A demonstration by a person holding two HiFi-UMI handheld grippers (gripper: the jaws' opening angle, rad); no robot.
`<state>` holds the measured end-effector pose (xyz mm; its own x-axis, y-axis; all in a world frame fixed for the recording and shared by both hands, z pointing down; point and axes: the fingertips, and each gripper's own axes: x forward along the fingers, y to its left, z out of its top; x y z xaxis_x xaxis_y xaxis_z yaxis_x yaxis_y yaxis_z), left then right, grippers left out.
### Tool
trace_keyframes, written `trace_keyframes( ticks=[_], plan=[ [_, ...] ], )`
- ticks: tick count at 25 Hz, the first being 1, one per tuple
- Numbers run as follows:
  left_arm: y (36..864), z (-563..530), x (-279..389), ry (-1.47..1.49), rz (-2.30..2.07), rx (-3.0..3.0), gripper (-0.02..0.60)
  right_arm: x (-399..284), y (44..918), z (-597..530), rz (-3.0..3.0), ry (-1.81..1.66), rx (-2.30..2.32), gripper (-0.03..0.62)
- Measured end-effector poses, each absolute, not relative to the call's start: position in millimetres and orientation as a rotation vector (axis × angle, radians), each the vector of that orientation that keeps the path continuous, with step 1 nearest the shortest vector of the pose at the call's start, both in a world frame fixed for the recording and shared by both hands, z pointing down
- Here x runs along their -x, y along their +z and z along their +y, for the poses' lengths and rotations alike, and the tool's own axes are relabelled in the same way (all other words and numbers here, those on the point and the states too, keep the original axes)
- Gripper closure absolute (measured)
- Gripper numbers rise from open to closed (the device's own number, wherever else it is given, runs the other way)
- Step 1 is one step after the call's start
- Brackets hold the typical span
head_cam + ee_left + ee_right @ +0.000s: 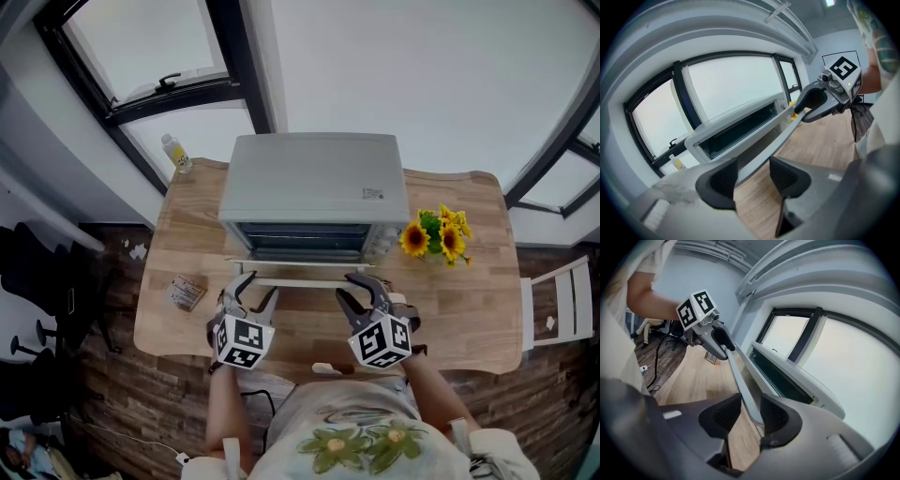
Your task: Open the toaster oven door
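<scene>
Bright, soft daylight comes in through the big windows [150,47], so I see hardly any shadows on the table [469,300]. Both gripper views bend round, with black corners. Up close, my left gripper [753,174] and right gripper [751,412] look blurry.

Your toaster oven [314,183] is silver-grey, its door handle [300,282] pale; the tabletop [469,309] is light wood grain. At the oven's three o'clock, sunflowers [439,234] show yellow over green. Black-and-white squares pattern the cubes on your left gripper [258,289] and right gripper [361,287].
</scene>
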<state>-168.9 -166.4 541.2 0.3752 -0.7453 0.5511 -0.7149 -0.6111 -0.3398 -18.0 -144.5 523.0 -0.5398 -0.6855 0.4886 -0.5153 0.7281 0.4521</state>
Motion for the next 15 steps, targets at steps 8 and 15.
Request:
trace_keyframes(
  ticks=[8,15],
  plan=[
    [549,-156,169,-1.091,1.361,2.552,0.359,19,529,-133,-2.272,-0.293,-0.883,0.468],
    [548,-159,170,-1.093,1.374,2.513,0.359,13,496,-140,-2.327,-0.306,-0.979,0.467]
  ],
)
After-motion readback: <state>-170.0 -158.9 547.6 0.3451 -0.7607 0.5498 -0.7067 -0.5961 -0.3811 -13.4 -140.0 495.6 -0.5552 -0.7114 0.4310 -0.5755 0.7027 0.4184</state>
